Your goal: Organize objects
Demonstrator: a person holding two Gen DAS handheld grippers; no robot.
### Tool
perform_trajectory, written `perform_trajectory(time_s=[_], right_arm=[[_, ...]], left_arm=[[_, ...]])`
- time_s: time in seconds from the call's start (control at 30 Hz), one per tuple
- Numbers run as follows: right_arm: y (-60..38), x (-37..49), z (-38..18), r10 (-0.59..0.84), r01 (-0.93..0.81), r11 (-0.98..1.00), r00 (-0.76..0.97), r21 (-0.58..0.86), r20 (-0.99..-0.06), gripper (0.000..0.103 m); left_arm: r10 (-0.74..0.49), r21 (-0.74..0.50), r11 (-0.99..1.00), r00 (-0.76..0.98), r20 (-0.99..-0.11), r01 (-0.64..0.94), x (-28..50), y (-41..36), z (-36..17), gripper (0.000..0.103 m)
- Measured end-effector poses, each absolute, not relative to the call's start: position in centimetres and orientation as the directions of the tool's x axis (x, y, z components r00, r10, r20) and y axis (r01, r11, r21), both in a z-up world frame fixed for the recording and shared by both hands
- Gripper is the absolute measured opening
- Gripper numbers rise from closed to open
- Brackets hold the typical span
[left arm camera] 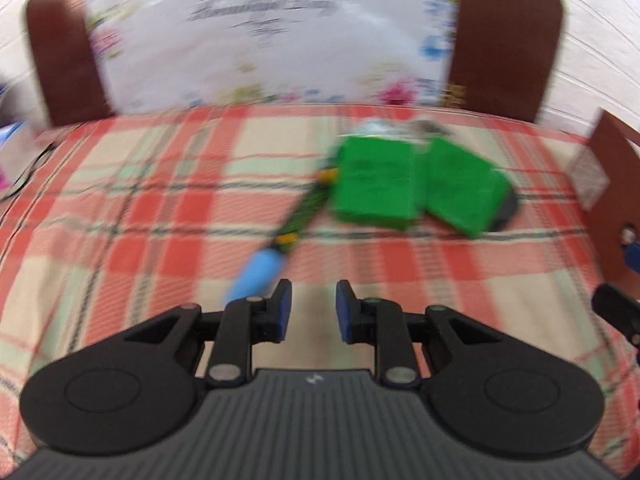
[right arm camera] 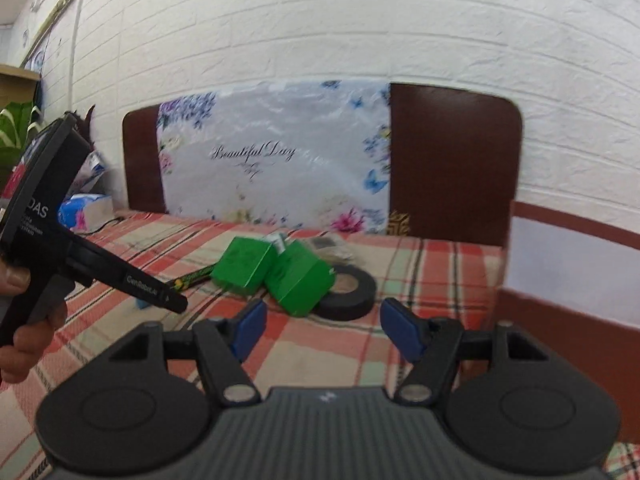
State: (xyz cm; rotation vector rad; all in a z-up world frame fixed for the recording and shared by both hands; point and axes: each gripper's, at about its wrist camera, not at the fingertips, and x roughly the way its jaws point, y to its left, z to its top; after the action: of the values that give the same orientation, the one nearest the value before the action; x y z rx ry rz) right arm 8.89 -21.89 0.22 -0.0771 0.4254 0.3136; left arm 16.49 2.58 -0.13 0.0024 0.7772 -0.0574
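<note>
Two bright green cardboard boxes (right arm camera: pixel 272 270) are being seen side by side on the red checked bedsheet (right arm camera: pixel 420 268), at twelve o'clock from the released, empty right gripper (right arm camera: pixel 322 330), while the left gripper (left arm camera: pixel 313 310) is being held apart, empty too.

Red plaid bedsheet (right arm camera: pixel 420 264) under the claw, dark brown headboard (right arm camera: pixel 452 160) beyond it, floral "Beautiful Day" plastic sheet (right arm camera: pixel 276 152) against that, white brick-pattern wall (right arm camera: pixel 320 20) behind, blue tissue pack (right arm camera: pixel 86 210) far left.
</note>
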Motion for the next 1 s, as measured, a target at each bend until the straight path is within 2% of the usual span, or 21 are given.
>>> perform_trajectory(time_s=[0.1,0.2,0.27,0.4,0.47,0.53,0.67,0.7,0.73,0.77,0.8,0.83,0.87,1.0], right_arm=[[-19.4,9.9,-0.9,0.310,-0.368,0.929,0.833,-0.040,-0.458,0.060],[-17.0,11.1,-1.2,0.321,-0.405,0.910,0.821,-0.085,-0.473,0.060],[-15.2,12.4,-1.1,0.328,-0.430,0.894,0.819,-0.126,-0.472,0.060],[-11.4,16.0,-1.9,0.318,-0.482,0.839,0.810,-0.251,-0.493,0.063],[-10.1,18.4,-2.4,0.292,-0.459,0.857,0.807,-0.234,-0.513,0.064],[-9.5,20.5,-2.6,0.302,-0.439,0.885,0.796,-0.157,-0.525,0.080],[-7.9,22.0,-4.3,0.294,-0.437,0.882,0.802,-0.175,-0.519,0.081],[-7.9,21.8,-4.2,0.289,-0.434,0.883,0.806,-0.182,-0.517,0.073],[-8.1,21.5,-3.9,0.284,-0.423,0.888,0.812,-0.179,-0.510,0.058],[-8.6,21.3,-3.3,0.281,-0.411,0.897,0.816,-0.164,-0.505,0.052],[-9.3,21.2,-2.7,0.289,-0.404,0.905,0.812,-0.131,-0.507,0.037],[-10.1,20.9,-2.3,0.303,-0.405,0.910,0.802,-0.094,-0.514,0.013],[-10.8,20.6,-2.2,0.308,-0.405,0.912,0.787,-0.071,-0.535,0.004],[-12.5,16.7,-3.0,0.370,-0.471,0.882,0.700,-0.006,-0.611,0.004]], left_arm=[[0.000,-0.044,0.998,0.750,-0.662,-0.039,15.8,7.3,-1.9,0.033],[0.004,-0.042,0.998,0.808,-0.588,-0.036,14.2,9.3,-2.6,0.034],[0.001,-0.030,0.999,0.845,-0.535,-0.020,13.3,9.1,-3.4,0.038],[-0.024,-0.062,0.998,0.853,-0.521,-0.009,13.8,9.3,-3.5,0.044],[-0.051,-0.103,0.995,0.856,-0.515,-0.003,13.8,9.8,-3.6,0.045],[-0.066,-0.130,0.992,0.858,-0.510,-0.001,13.8,10.1,-3.6,0.045],[-0.081,-0.146,0.989,0.859,-0.505,0.007,13.7,10.0,-3.7,0.048],[-0.083,-0.150,0.989,0.860,-0.504,0.008,13.7,10.1,-3.7,0.048],[-0.086,-0.154,0.988,0.860,-0.503,0.008,13.7,10.1,-3.7,0.048],[-0.087,-0.157,0.988,0.860,-0.503,0.009,13.7,10.2,-3.7,0.048],[-0.088,-0.158,0.987,0.860,-0.503,0.009,13.7,10.2,-3.7,0.048],[-0.089,-0.158,0.987,0.860,-0.503,0.010,13.7,10.1,-3.7,0.049],[-0.090,-0.157,0.988,0.859,-0.503,0.011,13.7,10.1,-3.7,0.049],[-0.093,-0.151,0.988,0.855,-0.510,0.018,13.6,10.0,-3.4,0.052]])
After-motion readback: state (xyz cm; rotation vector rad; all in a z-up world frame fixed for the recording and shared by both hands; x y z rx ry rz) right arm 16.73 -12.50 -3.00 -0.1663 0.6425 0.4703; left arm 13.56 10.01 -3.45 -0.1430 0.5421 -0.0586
